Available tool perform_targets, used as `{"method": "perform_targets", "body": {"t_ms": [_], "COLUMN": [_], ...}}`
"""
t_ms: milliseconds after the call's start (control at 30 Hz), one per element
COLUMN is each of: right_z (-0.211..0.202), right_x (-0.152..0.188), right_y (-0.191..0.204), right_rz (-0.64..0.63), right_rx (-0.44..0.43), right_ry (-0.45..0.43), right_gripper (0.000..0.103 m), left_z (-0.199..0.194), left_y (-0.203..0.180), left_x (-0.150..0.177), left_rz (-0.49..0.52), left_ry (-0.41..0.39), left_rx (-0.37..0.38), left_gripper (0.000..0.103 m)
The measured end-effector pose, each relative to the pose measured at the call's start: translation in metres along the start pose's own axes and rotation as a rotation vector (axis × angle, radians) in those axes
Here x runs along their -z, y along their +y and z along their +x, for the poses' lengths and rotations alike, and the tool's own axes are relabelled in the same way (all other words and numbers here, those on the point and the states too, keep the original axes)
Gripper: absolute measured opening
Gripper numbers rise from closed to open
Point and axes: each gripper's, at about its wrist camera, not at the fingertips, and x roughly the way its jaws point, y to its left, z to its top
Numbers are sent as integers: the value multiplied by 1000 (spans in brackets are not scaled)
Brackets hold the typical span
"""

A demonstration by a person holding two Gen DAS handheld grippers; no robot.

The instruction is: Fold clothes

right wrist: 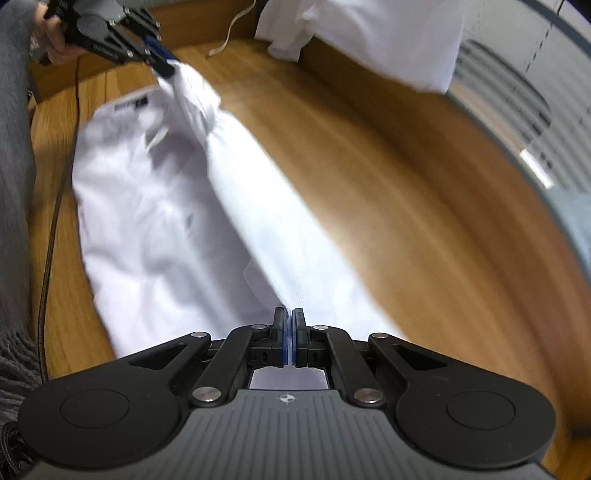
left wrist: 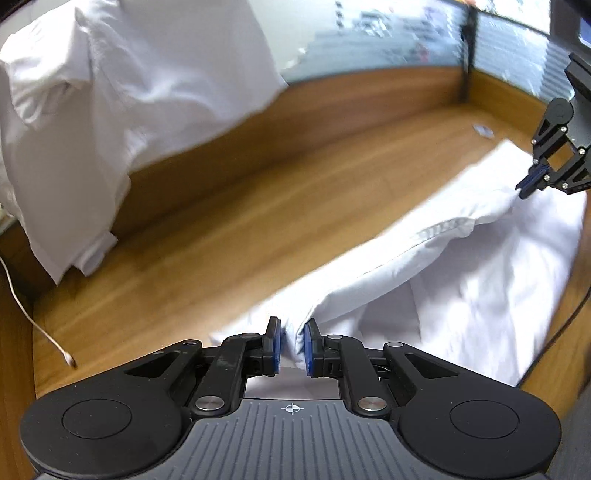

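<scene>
A white shirt (left wrist: pixel 480 266) lies on the wooden table (left wrist: pixel 240 229), one long edge lifted and stretched between my two grippers. My left gripper (left wrist: pixel 292 345) is shut on a bunched corner of that shirt, cloth filling the gap between its blue pads. In the right wrist view the same left gripper (right wrist: pixel 164 68) pinches the far end of the raised fold. My right gripper (right wrist: pixel 289 334) is shut tight on the near end of the shirt (right wrist: pixel 155 221); it also shows at the right edge of the left wrist view (left wrist: pixel 526 186). A dark label (right wrist: pixel 140 102) marks the collar.
More white garments (left wrist: pixel 110 92) are heaped at the table's back, also seen in the right wrist view (right wrist: pixel 369 33). A thin pale cord (left wrist: pixel 40 328) trails over the left edge. A dark cable (right wrist: pixel 51 229) and a grey sleeve (right wrist: pixel 14 147) run along the near side.
</scene>
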Motion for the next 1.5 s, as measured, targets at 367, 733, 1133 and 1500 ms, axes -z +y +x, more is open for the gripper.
{"method": "perform_targets", "body": {"t_ms": [367, 733, 1133, 1500], "right_z": [52, -8, 17, 100], "right_x": [37, 13, -76, -90], "right_y": [51, 40, 25, 60], "right_rz": [95, 243, 536, 499], "right_rx": [128, -33, 27, 61], "right_ry": [-9, -127, -181, -57], "right_gripper": [3, 9, 29, 29], "left_z": [14, -17, 10, 16], "left_y": [-2, 56, 62, 59], "left_x": [30, 52, 52, 70], "left_rz": [-70, -719, -925, -922], "left_ry": [109, -17, -22, 40], "left_rx": [31, 192, 145, 18], "left_gripper": [21, 53, 55, 2]}}
